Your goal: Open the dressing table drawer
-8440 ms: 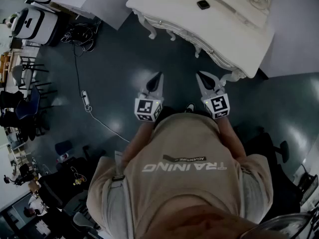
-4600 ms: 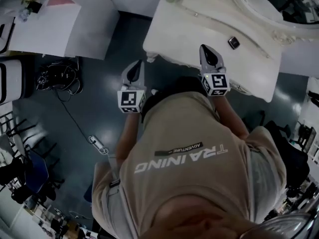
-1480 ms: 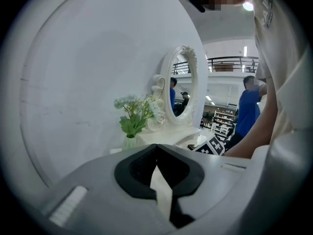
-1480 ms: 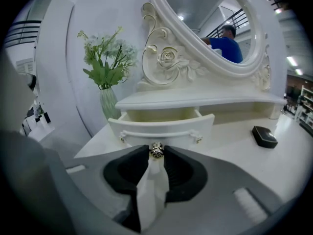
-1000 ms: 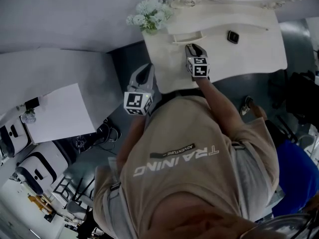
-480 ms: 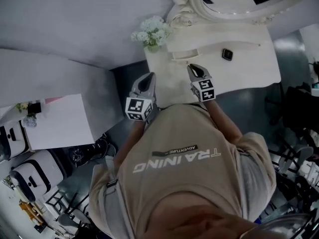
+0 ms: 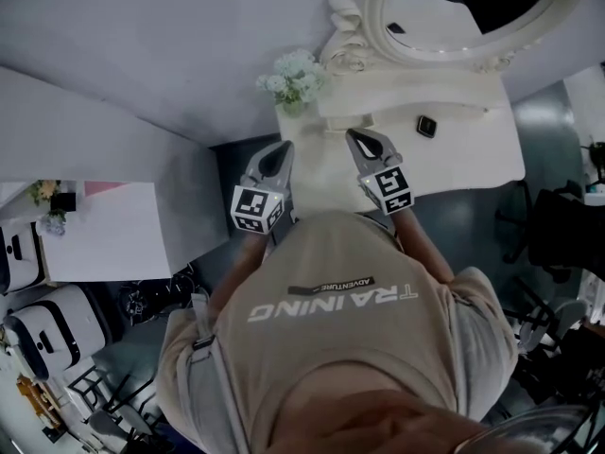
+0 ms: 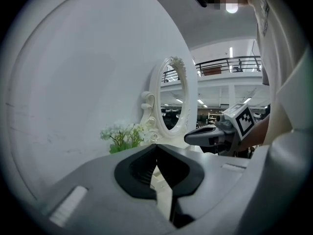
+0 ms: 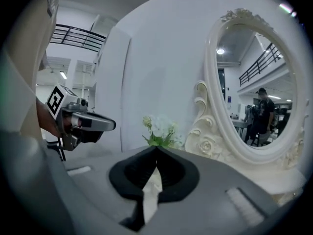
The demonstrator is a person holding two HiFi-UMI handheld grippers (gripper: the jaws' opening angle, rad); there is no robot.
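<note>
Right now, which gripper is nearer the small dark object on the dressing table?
The right gripper, over the tabletop beside the small dark object; the left gripper sits farther off, by the tabletop's left edge.

left gripper [image 8: 157,146] jaws together, facing flowers [image 8: 124,133], mirror [image 8: 176,102]

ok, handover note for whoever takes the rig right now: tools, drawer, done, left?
Left tool: shut, empty, by the dressing table's left edge.
Right tool: jaws have just closed, nothing between them, over its top.
Drawer: not clear in any view; the raised tier below the mirror, beside the flowers, may hold it.
Done: cannot tell whether it is open.
Left: check the drawer; if shut, grip its front and pull.
</note>
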